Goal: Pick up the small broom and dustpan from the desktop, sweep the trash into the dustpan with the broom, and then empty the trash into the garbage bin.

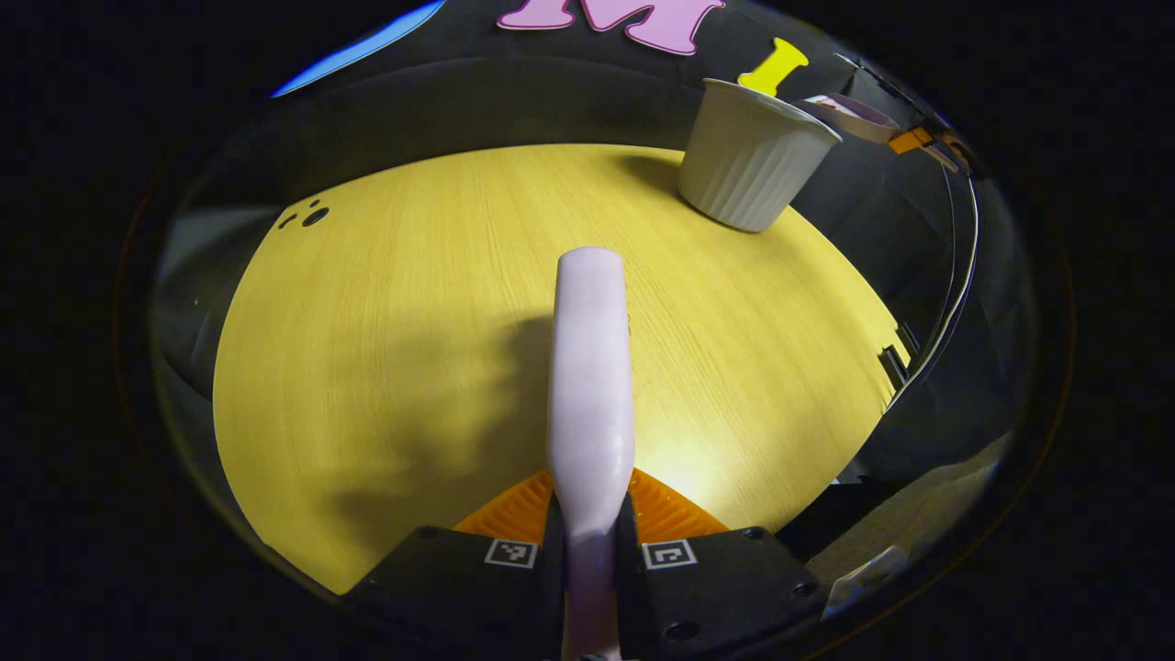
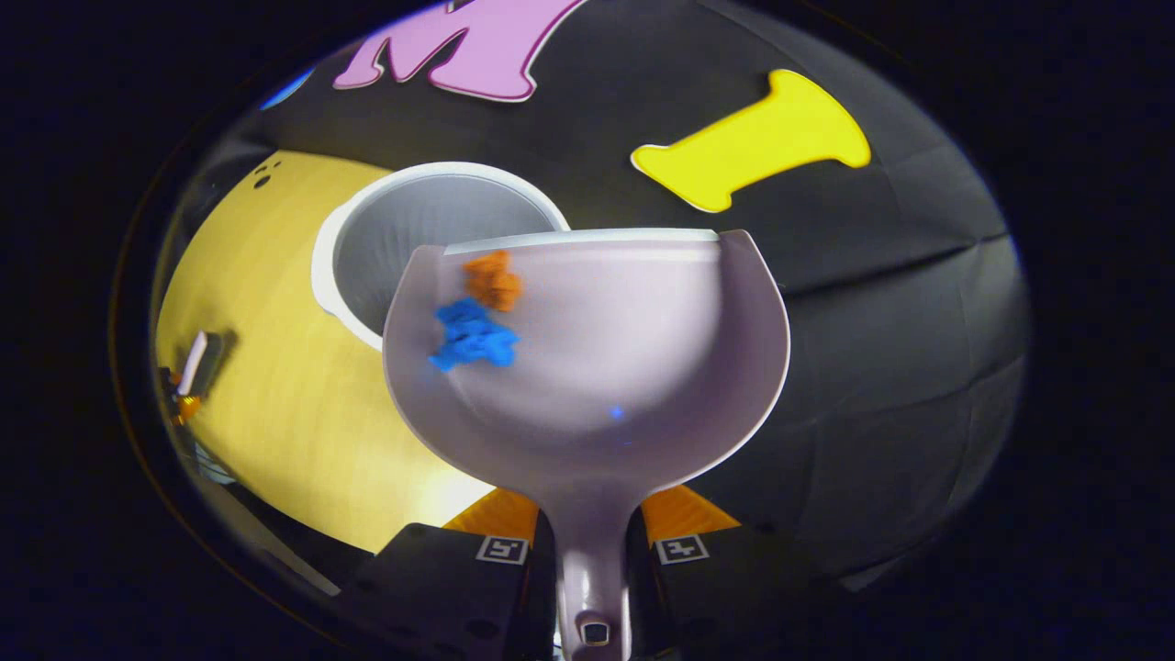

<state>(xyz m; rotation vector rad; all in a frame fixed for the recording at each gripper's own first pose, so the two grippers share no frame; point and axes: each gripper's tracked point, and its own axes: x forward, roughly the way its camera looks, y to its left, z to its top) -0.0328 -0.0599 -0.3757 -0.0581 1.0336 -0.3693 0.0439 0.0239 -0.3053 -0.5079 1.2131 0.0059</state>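
Broom (image 1: 589,367): bristle end not visible, handle base cut off at bottom edge. Garbage bin (image 2: 404,234): near rim hidden behind dustpan (image 2: 597,367). Orange and blue trash (image 2: 477,317) blurred, shapes indistinct.

- From here I see the tabletop (image 1: 386,330), a pale yellow wood-grain surface lit brightly toward its near edge, with soft shadows across its middle; in the right gripper view the same tabletop (image 2: 275,404) curves away at the left
- A few small dark marks (image 1: 310,217) sit near its far left corner; they also show as tiny dark marks (image 2: 264,176) in the right gripper view; I cannot tell what they are
- A thin cable (image 1: 959,275) runs down past the right edge of the tabletop
- Black cloth wall (image 2: 881,303) hangs behind, creased in places
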